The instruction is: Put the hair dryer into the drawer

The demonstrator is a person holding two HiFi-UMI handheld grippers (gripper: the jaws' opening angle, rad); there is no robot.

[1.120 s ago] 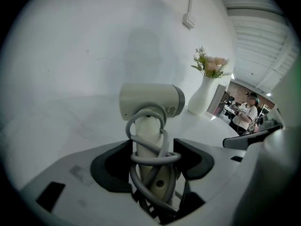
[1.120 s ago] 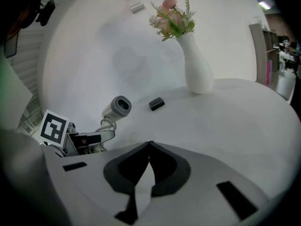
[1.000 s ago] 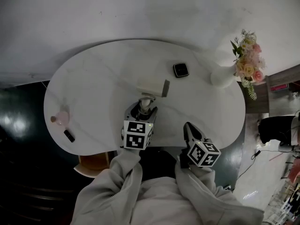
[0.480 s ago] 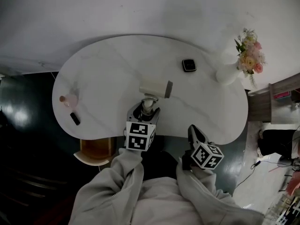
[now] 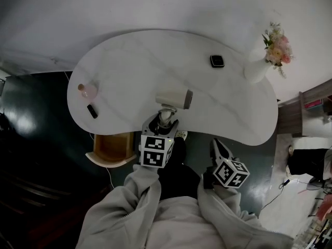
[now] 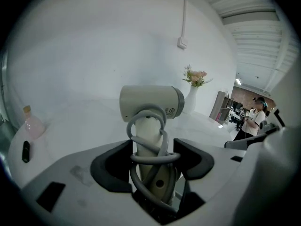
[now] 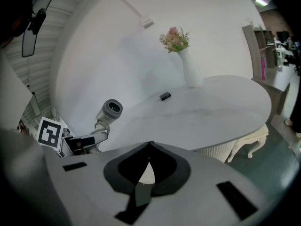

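Note:
A white hair dryer (image 5: 174, 98) with its grey cord wound round the handle hangs over the front edge of the white table (image 5: 129, 61). My left gripper (image 5: 163, 120) is shut on the handle. In the left gripper view the dryer (image 6: 150, 102) stands upright between the jaws of that gripper (image 6: 151, 157), barrel pointing right. The open wooden drawer (image 5: 111, 148) juts out under the table's front, left of my left gripper. My right gripper (image 5: 216, 144) is shut and empty, over the dark floor just off the table's edge; its own view shows the jaw tips of the gripper (image 7: 149, 146) meeting.
On the table's left end stand a pink bottle (image 5: 87, 91) and a small black stick (image 5: 92, 110). A black square object (image 5: 217, 61) and a white vase of flowers (image 5: 258, 70) are at the far right. A person (image 6: 256, 119) stands far off to the right.
Both grippers have drawn back from the table toward me, the left carrying the hair dryer from mid-table to the front edge. The open drawer has come fully into view.

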